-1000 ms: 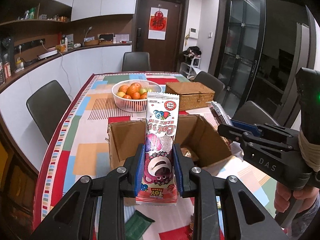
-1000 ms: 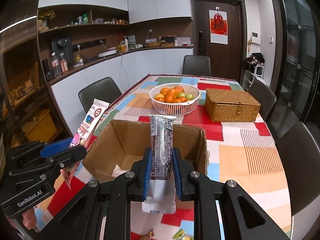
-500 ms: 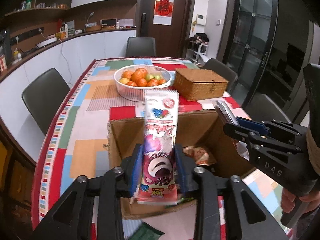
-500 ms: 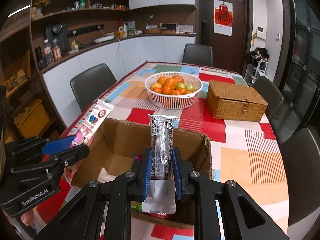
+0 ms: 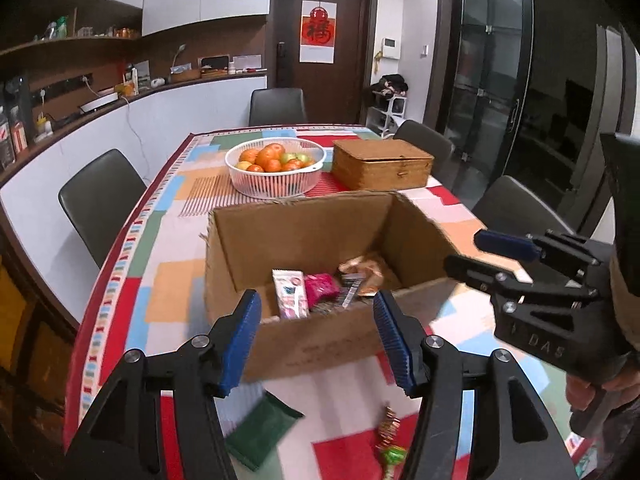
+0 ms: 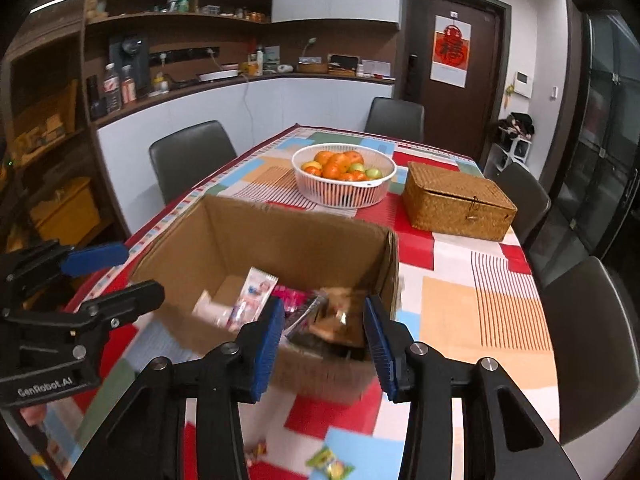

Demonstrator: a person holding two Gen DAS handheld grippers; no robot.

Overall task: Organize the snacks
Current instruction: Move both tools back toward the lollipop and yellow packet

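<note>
A long table (image 5: 176, 216) under a patchwork cloth of red, orange, blue and white fills a dining room with dark chairs, a white counter along the left wall and a dark door at the far end. An open box (image 5: 304, 240) stands on it, snacks (image 5: 316, 286) lying inside. Behind it sit a white fruit basket (image 5: 276, 168) and a wicker case (image 5: 382, 162). The left gripper (image 5: 316, 340) and right gripper (image 6: 324, 342) hover at the box's near edge, jaws opening and empty. A green packet (image 5: 260, 428) lies in front.

Home dining room: table (image 5: 168, 240), chairs (image 6: 188, 156), kitchen shelves (image 6: 168, 16).
</note>
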